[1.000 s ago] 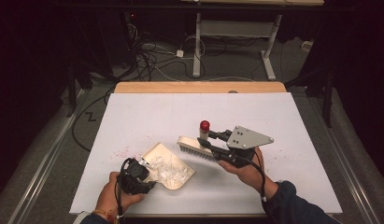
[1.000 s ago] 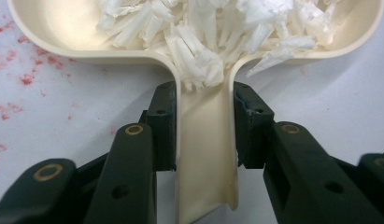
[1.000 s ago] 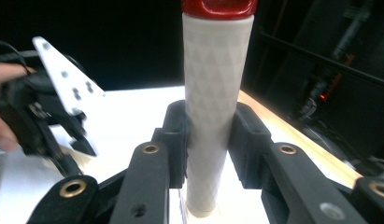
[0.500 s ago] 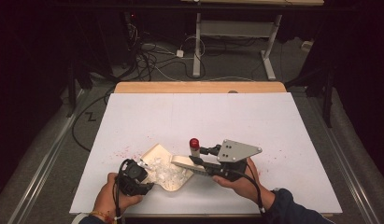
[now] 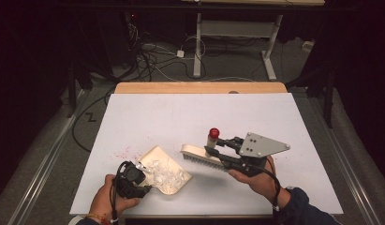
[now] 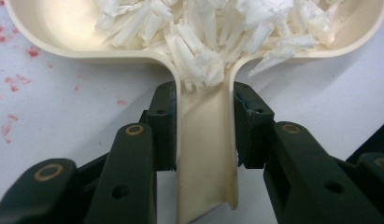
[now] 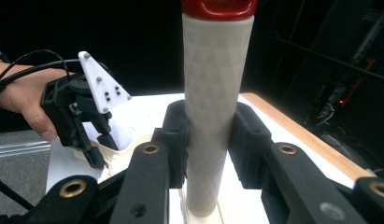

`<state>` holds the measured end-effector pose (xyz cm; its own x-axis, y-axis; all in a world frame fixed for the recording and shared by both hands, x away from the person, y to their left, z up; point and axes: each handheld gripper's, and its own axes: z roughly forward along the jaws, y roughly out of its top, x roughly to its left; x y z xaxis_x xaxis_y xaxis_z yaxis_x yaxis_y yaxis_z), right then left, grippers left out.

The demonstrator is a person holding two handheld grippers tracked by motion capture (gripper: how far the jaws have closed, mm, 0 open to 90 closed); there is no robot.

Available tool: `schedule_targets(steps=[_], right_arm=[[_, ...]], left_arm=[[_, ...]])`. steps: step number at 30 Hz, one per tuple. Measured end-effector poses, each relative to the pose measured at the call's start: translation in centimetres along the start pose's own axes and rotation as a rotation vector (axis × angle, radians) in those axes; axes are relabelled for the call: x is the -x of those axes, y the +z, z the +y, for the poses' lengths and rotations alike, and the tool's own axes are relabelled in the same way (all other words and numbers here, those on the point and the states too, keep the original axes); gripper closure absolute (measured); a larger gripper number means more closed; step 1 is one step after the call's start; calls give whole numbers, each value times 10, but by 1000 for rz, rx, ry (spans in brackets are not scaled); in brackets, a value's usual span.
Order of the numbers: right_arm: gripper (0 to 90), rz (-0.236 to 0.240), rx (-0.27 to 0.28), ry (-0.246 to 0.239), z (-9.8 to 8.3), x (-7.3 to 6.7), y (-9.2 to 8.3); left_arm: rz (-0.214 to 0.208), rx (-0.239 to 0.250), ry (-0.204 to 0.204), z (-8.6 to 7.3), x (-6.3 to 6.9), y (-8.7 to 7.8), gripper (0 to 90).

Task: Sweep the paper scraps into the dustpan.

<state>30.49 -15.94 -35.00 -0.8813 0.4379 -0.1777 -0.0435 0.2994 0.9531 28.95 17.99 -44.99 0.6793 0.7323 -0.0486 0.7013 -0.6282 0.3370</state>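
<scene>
the left gripper [image 6: 203, 126] was closed on the handle of a cream dustpan [image 6: 63, 32], its two jaws pressed flat against either side of the channel-shaped handle. the dustpan [image 5: 157, 157] lay on the white table [image 5: 181, 112] near the person's edge, and white paper scraps [image 6: 203, 42] were heaped in its tray and partway into the throat of the handle. the right gripper [image 7: 210, 140] was clamped around the pale, red-capped handle of a brush [image 7: 217, 93], which stood upright between the jaws. in the high view the brush [image 5: 199, 153] hung just right of the dustpan's open mouth, bristles down, apparently lifted slightly off the table and not touching the pan. judging by the load already in the tray, the sweeping looked mostly done: no loose white scraps were visible on the table. a scatter of small red specks [image 5: 122, 152] remained on the table to the left of the dustpan, so either those were left to gather, or the pan was ready to be carried off and emptied
</scene>
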Motion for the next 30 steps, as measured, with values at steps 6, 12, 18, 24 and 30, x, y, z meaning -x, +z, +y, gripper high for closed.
schedule_targets(steps=[6, 12, 18, 24, 30], right_arm=[[706, -30, -85, 14, -20, 7, -6], [706, -1, -129, 14, -28, 0, 7], [705, 34, -137, -15, -22, -19, 22], [706, 53, -93, -16, -14, -28, 30], [706, 34, -44, -13, -5, -19, 14]], left_arm=[[0, -14, 11, -1, 1, -1, 627], [-4, -13, 6, 0, 0, -1, 627], [-1, -22, 13, 0, 0, 0, 626], [2, -25, 15, 1, 0, 1, 626], [4, -24, 18, 1, 0, 0, 626]])
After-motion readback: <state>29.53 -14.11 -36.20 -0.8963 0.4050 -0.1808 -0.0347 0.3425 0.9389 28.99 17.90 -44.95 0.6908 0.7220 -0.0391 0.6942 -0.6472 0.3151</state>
